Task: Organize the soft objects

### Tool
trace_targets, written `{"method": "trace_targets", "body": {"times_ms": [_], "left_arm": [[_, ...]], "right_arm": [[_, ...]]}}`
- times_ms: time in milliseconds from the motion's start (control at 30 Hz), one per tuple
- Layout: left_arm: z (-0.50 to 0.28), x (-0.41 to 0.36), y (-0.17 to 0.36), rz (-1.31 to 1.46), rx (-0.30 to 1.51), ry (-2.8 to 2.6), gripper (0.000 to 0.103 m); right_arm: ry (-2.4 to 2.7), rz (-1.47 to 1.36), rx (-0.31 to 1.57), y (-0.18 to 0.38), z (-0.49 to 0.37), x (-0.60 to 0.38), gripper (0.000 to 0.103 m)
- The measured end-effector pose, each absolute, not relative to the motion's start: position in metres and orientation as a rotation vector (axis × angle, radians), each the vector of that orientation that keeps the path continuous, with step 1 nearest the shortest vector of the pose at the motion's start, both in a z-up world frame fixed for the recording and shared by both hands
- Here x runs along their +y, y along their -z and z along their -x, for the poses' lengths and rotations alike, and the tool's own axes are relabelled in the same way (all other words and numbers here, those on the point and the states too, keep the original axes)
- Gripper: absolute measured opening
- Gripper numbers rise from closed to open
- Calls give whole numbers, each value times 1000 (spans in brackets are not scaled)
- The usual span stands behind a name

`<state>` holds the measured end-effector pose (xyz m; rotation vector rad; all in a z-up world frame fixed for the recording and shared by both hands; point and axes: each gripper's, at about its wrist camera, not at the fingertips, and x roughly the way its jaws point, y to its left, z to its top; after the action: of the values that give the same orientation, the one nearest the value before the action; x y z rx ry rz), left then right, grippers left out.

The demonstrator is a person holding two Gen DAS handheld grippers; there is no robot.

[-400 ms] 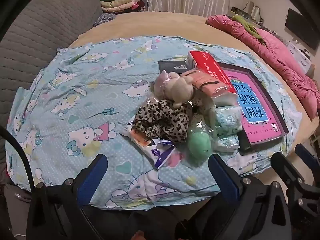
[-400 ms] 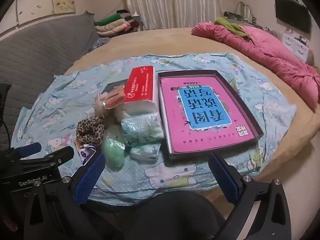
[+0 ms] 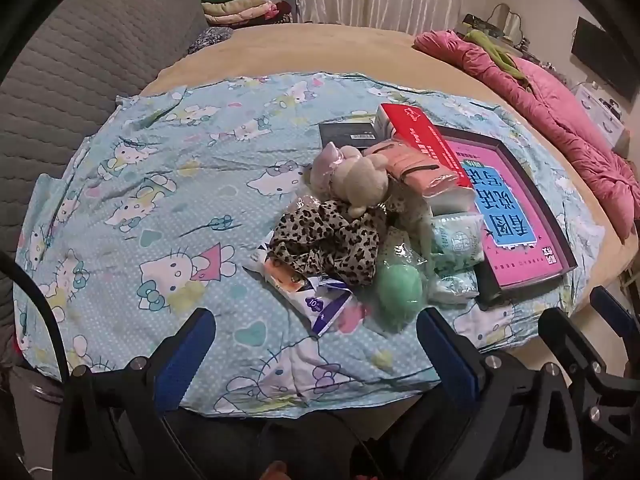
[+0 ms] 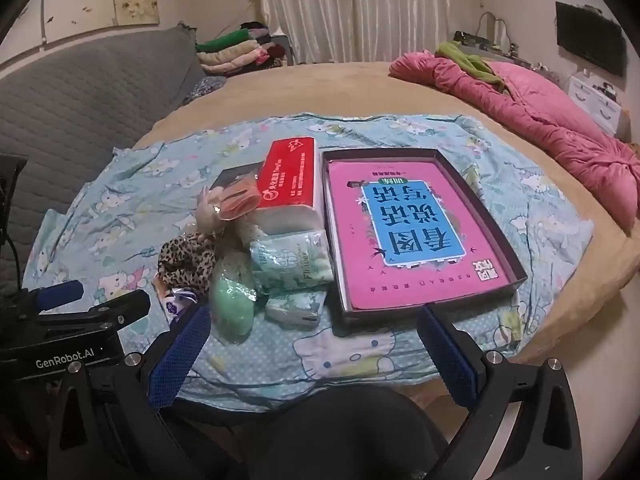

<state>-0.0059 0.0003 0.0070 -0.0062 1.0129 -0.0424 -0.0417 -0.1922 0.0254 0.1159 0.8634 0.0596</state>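
A heap of soft things lies on the Hello Kitty cloth (image 3: 132, 184): a beige plush toy (image 3: 360, 184), a leopard scrunchie (image 3: 328, 244), a green sponge in clear wrap (image 3: 400, 288), a white-purple packet (image 3: 312, 296), small tissue packs (image 3: 456, 240) and a red tissue pack (image 3: 420, 148). The right wrist view shows the scrunchie (image 4: 186, 260), green sponge (image 4: 232, 304) and red pack (image 4: 290, 172). An open box (image 4: 512, 248) with a pink-blue bottom lies right of the heap. My left gripper (image 3: 316, 348) is open and empty before the heap. My right gripper (image 4: 312, 344) is open and empty before the box.
A grey quilted sofa back (image 3: 80, 64) is at the left. A pink duvet (image 4: 540, 112) lies at the right on the beige bed. Folded clothes (image 4: 232, 52) are stacked at the back. The left gripper's body (image 4: 68, 332) shows at the left of the right wrist view.
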Motion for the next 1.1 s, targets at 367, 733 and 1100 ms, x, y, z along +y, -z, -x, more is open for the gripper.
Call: {"method": "trace_targets", "body": {"times_ms": [367,733,1100], "left_arm": [[5,5,-5,11,1012,40,101],[6,5,-8,12,1010,44,101],[6,8,-6,20,1017,41,101]], "right_arm": [[-59,-84,833,-26,43,-188,103],[-60,-86,829,-26,44,-188,103],[-61,-86,827,-27,45,-188,103]]}}
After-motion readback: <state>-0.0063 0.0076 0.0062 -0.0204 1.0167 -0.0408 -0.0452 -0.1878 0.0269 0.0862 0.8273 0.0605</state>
